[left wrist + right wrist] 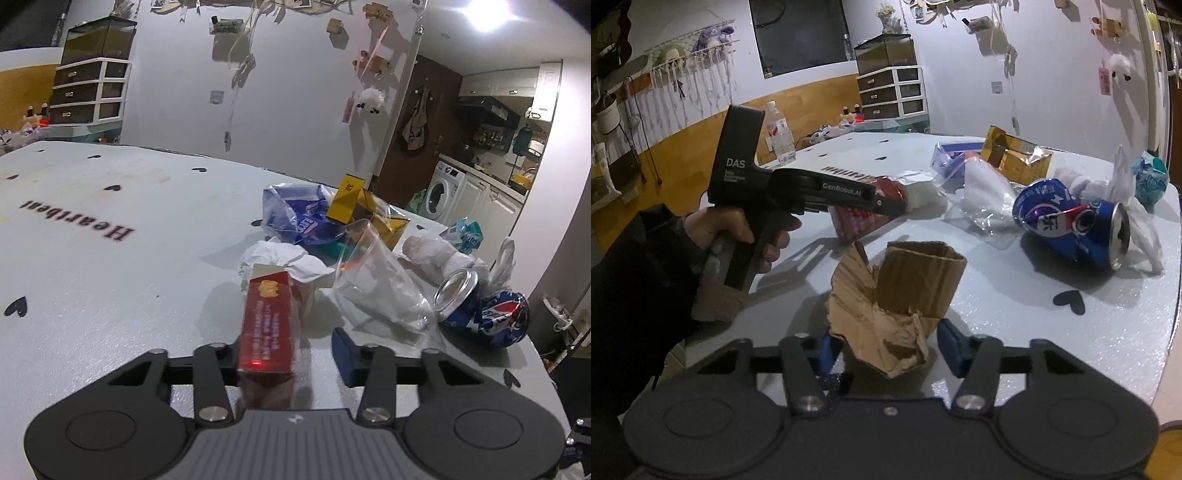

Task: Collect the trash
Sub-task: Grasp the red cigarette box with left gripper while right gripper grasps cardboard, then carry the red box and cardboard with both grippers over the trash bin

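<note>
A red pack (pixel 267 325) stands between the fingers of my left gripper (pixel 288 343). It hides the left finger, and the blue right pad (pixel 343 354) stands apart from it with table showing in the gap, so the gripper is open. From the right wrist view, a hand holds the left gripper (pixel 897 206) over the same red pack (pixel 857 221). My right gripper (pixel 886 343) is shut on a torn piece of brown cardboard (pixel 897 299), a pad on each side. A crushed blue can (pixel 484 310) (pixel 1075 225) lies on its side at the right.
On the grey table (pixel 110 277) lie crumpled white paper (pixel 280 258), a clear plastic cup (pixel 376 284), a blue wrapper bag (pixel 295 214), a yellow box (pixel 369 210), a white bag (pixel 443 254) and a teal wrapper (pixel 1150 177). A water bottle (pixel 781 136) stands far left. The table edge runs close on the right.
</note>
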`<state>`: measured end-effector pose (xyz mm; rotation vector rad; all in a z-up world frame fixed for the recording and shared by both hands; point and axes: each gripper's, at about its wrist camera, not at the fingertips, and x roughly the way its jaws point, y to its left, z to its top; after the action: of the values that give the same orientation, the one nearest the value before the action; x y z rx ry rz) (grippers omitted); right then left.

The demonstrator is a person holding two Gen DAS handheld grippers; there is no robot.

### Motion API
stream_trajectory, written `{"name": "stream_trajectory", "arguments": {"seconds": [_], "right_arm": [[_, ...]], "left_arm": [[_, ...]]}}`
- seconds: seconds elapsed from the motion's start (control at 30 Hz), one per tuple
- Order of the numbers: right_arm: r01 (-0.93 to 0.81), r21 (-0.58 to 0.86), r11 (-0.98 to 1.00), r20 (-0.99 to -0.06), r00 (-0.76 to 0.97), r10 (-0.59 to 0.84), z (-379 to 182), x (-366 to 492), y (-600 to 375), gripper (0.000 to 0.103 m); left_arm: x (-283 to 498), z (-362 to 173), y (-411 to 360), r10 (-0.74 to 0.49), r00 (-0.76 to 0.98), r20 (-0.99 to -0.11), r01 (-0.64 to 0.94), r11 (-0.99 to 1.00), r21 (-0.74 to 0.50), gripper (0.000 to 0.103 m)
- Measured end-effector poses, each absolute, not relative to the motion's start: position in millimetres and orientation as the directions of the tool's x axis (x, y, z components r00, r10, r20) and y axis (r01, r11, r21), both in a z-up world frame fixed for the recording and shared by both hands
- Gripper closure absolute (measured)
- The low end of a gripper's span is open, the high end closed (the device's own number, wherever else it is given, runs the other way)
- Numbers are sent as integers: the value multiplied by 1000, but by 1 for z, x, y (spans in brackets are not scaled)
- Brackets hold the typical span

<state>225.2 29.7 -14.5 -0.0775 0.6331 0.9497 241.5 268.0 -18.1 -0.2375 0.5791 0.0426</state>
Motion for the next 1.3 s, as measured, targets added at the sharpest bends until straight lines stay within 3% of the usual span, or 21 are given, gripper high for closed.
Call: {"name": "stream_trajectory", "arguments": {"seconds": [0.03, 0.1, 0.7, 1.3], "right_arm": [[-776, 206, 597, -535, 421, 732, -15, 224, 29, 60], [-771, 204, 604, -529, 432, 730, -15, 223, 27, 68], [-687, 182, 703, -453, 576, 680, 9, 191, -14, 72], [-579, 132, 805, -376, 722, 581, 31, 153, -73, 72]], "left_arm": [[240, -18, 268, -20, 836, -548, -112, 972, -206, 72], [237, -19, 267, -11, 836, -549, -119, 972, -202, 78], [169, 2, 218, 52, 860, -507, -108, 991, -82, 79], [99, 34, 132, -5, 905, -425, 4, 1000, -5, 79]]}}
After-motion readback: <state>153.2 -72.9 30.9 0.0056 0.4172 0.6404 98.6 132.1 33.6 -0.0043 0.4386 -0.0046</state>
